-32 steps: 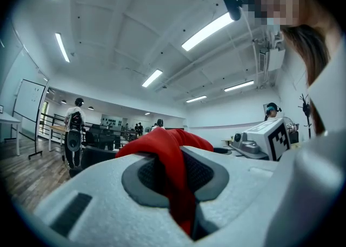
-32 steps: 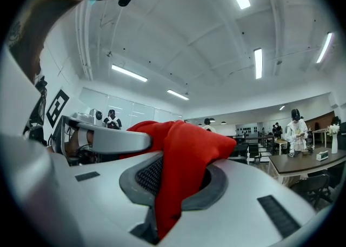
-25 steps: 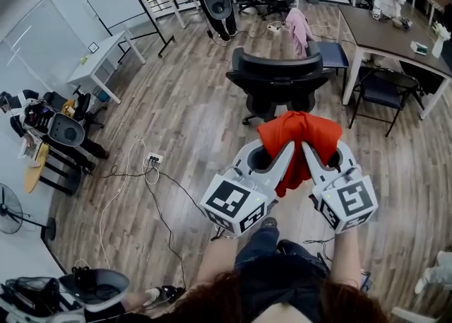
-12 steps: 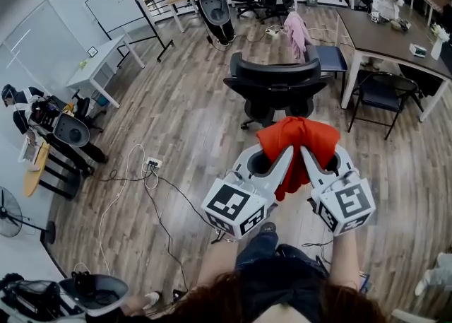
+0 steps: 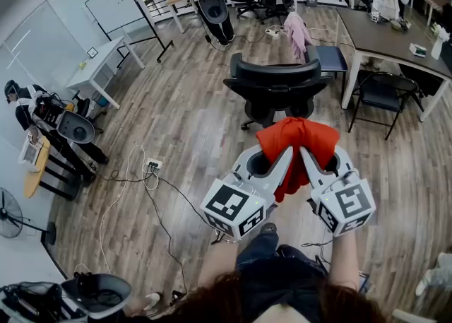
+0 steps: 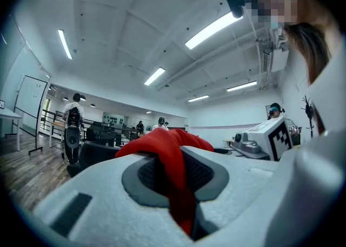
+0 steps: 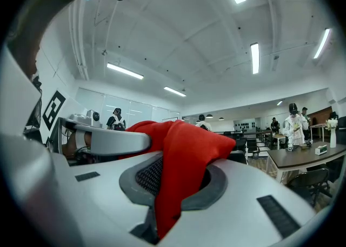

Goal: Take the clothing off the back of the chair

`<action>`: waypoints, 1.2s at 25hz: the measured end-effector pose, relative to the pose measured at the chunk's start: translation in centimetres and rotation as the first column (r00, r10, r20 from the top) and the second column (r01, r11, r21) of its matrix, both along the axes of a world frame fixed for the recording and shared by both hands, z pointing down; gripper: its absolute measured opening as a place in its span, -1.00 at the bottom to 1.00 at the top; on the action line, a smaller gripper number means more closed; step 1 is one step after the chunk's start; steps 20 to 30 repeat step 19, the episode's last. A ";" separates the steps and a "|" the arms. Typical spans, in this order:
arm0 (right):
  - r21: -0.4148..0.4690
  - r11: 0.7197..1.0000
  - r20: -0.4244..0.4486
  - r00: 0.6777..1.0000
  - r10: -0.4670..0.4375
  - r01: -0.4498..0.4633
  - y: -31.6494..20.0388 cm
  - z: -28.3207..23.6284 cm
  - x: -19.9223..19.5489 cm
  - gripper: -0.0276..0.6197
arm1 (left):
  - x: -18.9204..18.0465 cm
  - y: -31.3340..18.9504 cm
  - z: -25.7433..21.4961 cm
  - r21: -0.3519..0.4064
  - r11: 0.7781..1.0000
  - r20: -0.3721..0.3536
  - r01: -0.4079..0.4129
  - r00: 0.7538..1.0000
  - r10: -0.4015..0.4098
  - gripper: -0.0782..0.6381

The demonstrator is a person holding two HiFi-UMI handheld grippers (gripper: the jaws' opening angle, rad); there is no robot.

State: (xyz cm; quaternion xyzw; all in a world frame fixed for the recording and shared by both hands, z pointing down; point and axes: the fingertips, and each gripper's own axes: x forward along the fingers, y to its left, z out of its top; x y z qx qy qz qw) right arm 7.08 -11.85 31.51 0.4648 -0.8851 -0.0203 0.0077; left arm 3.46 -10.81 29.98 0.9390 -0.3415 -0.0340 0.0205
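Red clothing (image 5: 298,139) is held bunched in the air above the wooden floor (image 5: 176,116), close in front of the person and on the near side of the black office chair (image 5: 277,81), apart from it. Left gripper (image 6: 174,178): jaws clenched on a fold of the cloth, which rises over the dark pads and trails down through the narrow gap between them. Right gripper (image 7: 172,186): jaws likewise pinched on a fold, with the cloth draped over the top of the pads and hanging through the gap. In the head view the two grippers lie side by side and converge at their tips, marker cubes toward the person; the garment is heaped over both tips and a tail of it hangs between them. Beyond the black office chair, a pink garment (image 5: 299,30) hangs on a second chair (image 5: 330,54) beside the long table (image 5: 385,28) at far right. A power strip (image 5: 154,162) with trailing cables lies on the floor to the left of the grippers.
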 end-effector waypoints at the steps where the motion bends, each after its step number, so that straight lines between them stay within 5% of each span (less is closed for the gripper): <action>1: -0.001 1.000 0.000 1.000 0.000 0.000 -0.1 0.0 0.0 -0.75 | 0.0 -0.1 0.0 -0.002 1.000 -0.001 -0.001 1.000 0.001 -0.60; 30: -0.013 1.000 -0.003 1.000 0.009 -0.009 -1.5 0.2 -0.4 -0.75 | -0.3 -1.4 0.2 -0.020 0.999 -0.010 -0.028 1.000 0.028 -0.60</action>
